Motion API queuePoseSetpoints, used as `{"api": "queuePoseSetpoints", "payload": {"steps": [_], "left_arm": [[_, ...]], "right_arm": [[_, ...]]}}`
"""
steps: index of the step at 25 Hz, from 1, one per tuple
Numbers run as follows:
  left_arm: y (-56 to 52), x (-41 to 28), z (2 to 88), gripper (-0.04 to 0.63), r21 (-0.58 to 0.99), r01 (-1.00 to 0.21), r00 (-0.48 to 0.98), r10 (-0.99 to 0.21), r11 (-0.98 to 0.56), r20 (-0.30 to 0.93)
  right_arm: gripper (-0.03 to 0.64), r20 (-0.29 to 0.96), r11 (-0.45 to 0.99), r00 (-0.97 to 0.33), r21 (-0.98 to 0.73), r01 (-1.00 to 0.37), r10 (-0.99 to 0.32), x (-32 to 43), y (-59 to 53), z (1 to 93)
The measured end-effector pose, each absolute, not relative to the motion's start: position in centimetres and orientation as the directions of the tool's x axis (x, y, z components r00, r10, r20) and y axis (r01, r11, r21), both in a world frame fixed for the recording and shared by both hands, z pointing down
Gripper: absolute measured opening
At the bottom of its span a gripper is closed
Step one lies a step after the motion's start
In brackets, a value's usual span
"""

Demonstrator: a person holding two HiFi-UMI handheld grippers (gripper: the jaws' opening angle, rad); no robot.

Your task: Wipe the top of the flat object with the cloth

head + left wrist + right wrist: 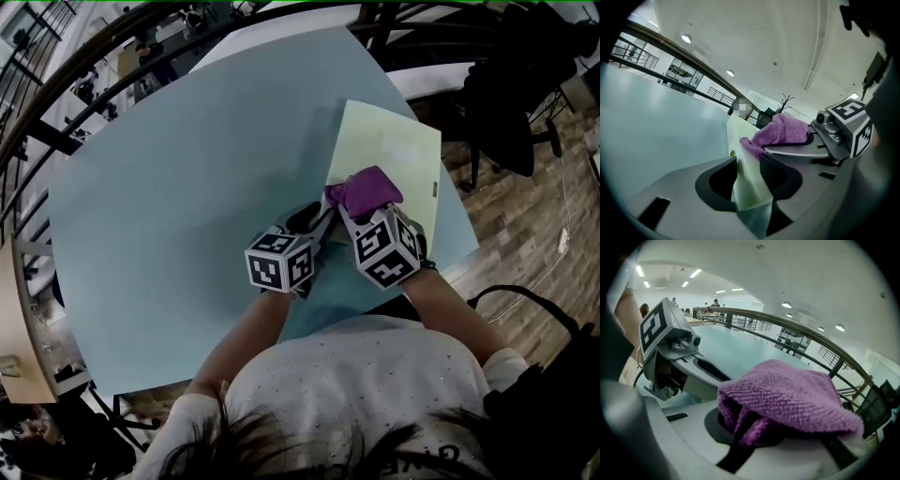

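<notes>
Across most of the head view a pale blue surface [169, 187] is spreading out, and a pale green flat sheet [394, 141] is lying on it close to the far right edge. Beyond the sheet, a dark railing [56, 103] is curving round the surface. To the right of the sheet, wooden floor [525, 234] is showing, and a black office chair [511, 103] is standing on it near the sheet's far corner. Above it all, round ceiling lights [786, 304] are glowing. At the sheet's near left corner, the left claw [749, 173] is gripping the sheet's edge, which is running up between its two jaws. Just beside it, on the sheet's near end, the right claw [754, 427] is pinching a purple cloth [366, 190]. The cloth is bunching over the jaws and covering that part of the sheet. The two marker cubes are sitting side by side at the sheet's near edge, blocking the view of it there.
</notes>
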State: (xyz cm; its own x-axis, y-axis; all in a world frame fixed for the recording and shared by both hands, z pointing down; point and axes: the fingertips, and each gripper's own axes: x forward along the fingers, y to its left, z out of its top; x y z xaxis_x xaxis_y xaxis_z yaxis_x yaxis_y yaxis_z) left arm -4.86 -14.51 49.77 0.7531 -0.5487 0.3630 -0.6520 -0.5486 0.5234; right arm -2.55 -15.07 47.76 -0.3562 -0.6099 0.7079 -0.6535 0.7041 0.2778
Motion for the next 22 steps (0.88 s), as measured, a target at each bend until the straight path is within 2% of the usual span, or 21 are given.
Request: {"api": "queuePoseSetpoints", "payload": {"steps": [4, 9, 14, 22], "left_arm": [[-14.7, -4.9, 49.7, 0.153, 0.52, -0.654, 0.751, -0.549, -0.549, 0.366], [-14.7, -5.2, 49.7, 0.153, 0.525, -0.647, 0.758, -0.541, -0.554, 0.364], [-14.7, -5.1, 49.5, 0.153, 0.526, -0.648, 0.757, -0.545, -0.551, 0.36], [-14.8, -4.9, 49.5, 0.153, 0.533, -0.636, 0.766, -0.54, -0.558, 0.349]], "right_arm": [[0.029, 0.722, 0.646, -0.321, 0.225, -0.73, -0.613, 0.0, -14.3, 48.0], [0.029, 0.723, 0.5, -0.299, 0.075, -0.863, -0.623, 5.1, -12.7, 48.3], [0.029, 0.718, 0.402, -0.209, 0.108, -0.909, -0.665, 10.6, -10.8, 48.0], [0.031, 0.711, 0.298, -0.145, 0.094, -0.95, -0.688, 15.0, -8.7, 47.7]]}}
